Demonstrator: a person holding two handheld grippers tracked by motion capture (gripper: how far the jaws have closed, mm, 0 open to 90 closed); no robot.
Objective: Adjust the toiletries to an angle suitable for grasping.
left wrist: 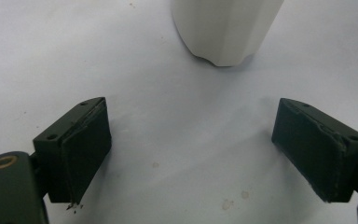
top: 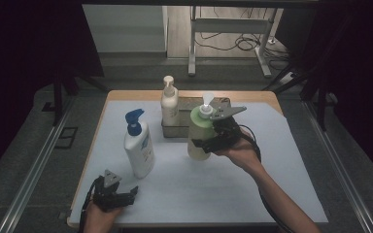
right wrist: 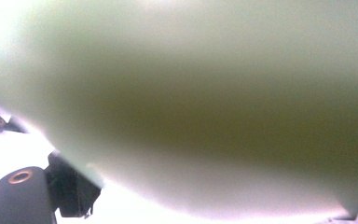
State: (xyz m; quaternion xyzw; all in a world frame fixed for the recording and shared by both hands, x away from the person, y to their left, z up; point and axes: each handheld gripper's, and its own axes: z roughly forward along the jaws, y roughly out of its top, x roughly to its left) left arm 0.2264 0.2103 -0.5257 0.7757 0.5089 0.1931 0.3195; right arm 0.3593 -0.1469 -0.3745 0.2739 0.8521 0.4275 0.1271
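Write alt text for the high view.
The right gripper clamps a pale green pump bottle beside a metal tray holding a cream pump bottle. A white bottle with a blue pump stands left; the left gripper rests open.

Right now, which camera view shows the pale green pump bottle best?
The high view: the pale green pump bottle appears whole, pump included, upright in the right gripper, in front of the metal tray. The right gripper view has just a blurred green wall of it pressed close. The left gripper view instead faces the white bottle's base.

Dim, dark-edged high view; right gripper view blurred, overexposed at its bottom.
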